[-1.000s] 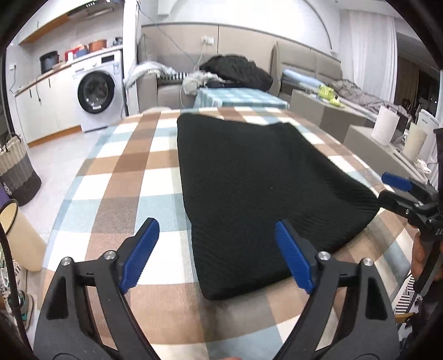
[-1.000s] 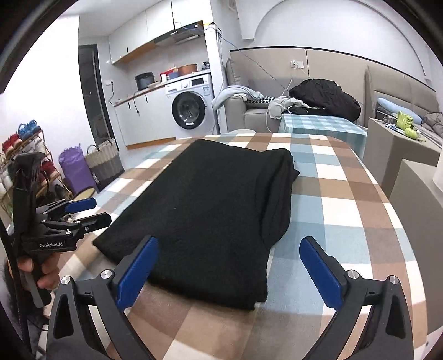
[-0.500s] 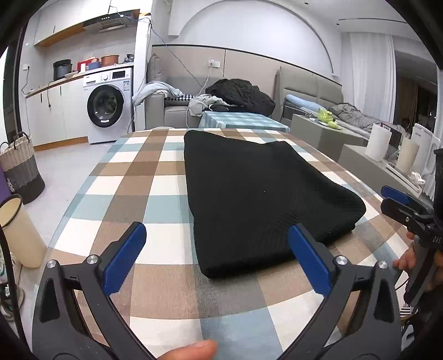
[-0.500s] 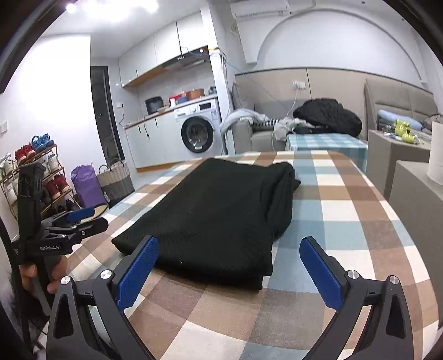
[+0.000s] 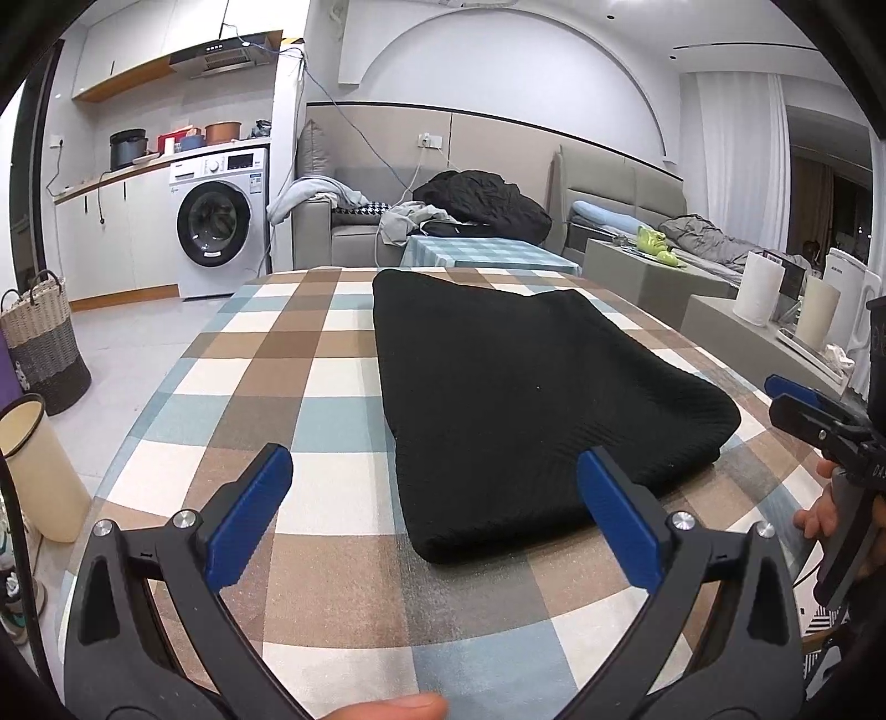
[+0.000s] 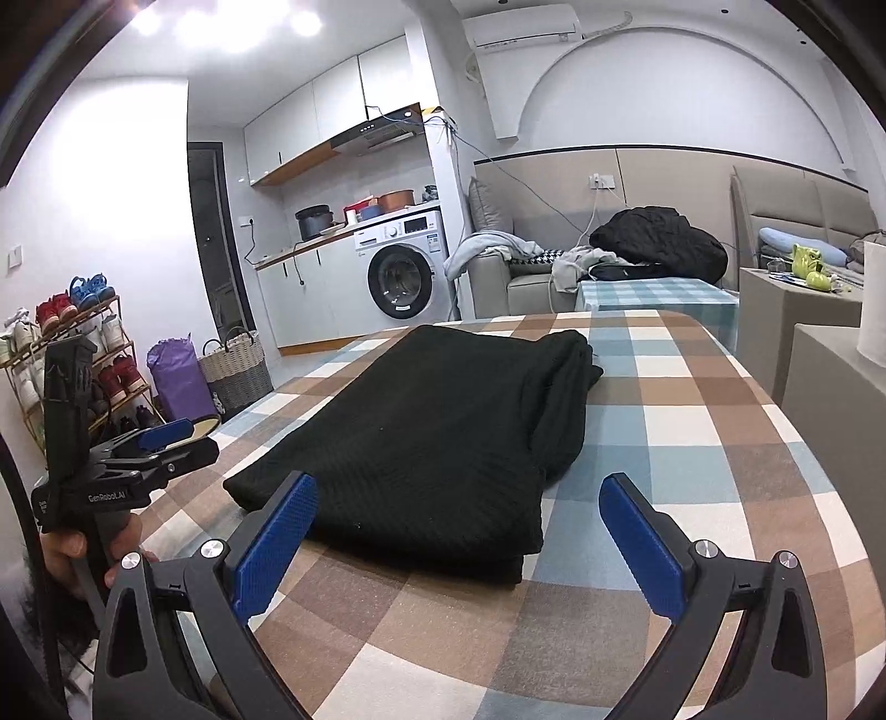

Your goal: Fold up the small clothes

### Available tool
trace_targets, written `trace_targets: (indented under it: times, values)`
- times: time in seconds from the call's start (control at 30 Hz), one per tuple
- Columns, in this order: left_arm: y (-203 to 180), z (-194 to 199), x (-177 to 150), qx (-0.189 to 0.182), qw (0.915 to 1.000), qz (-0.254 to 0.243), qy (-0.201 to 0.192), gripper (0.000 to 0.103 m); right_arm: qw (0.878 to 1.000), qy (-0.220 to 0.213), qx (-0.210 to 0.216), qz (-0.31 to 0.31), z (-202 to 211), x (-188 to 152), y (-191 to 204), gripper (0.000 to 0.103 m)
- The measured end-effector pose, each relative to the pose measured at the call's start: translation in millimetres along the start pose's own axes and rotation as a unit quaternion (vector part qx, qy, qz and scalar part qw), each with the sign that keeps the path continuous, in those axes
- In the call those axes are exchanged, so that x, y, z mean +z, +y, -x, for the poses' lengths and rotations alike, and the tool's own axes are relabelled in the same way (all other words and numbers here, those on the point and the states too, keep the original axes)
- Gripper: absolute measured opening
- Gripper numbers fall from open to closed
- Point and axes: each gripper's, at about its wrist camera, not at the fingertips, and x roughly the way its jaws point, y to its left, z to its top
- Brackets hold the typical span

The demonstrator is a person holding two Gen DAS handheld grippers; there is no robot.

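Beside checked tablecloth (image 6: 692, 421), "GenRobot.AI" on left tongs (image 6: 160, 443)

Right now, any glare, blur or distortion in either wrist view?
Right wrist view: ceiling lights blow out the top left, washing the wall. Both views: strong fisheye bending, dark corners. Left wrist view: evenly lit, black garment sharp but nearly textureless; blurred fingertip at the bottom edge.

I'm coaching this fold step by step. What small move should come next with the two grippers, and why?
Probably ease both forward to the near hem. The black garment lies folded lengthwise on the checked table; the left gripper, its jaws having just been opening, and the right gripper gape empty, short of that edge.
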Motion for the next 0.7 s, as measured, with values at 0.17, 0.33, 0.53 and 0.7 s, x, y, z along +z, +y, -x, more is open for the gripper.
trace_targets:
  times: [0.17,0.33,0.53,0.7]
  values:
    - [-5.5,-0.1,-1.5,0.0,0.9999,-0.012,0.0,0.102,1.0,0.0,0.0,-0.002,0.5,-0.5,0.0,0.103]
    - [-6.6,-0.8,-1.9,-0.001,0.9999,-0.011,0.001,0.102,1.0,0.001,0.002,-0.004,0.2,-0.7,-0.6,0.103]
    - [-4.7,-2.9,-3.0,-0.003,1.0,-0.006,0.005,0.102,1.0,0.002,0.004,-0.001,-1.0,-1.2,-0.1,0.103]
    - [-0.8,-4.6,-2.5,-0.004,0.9999,0.001,0.009,0.102,1.0,0.003,0.004,0.002,-2.1,-1.5,1.1,0.103]
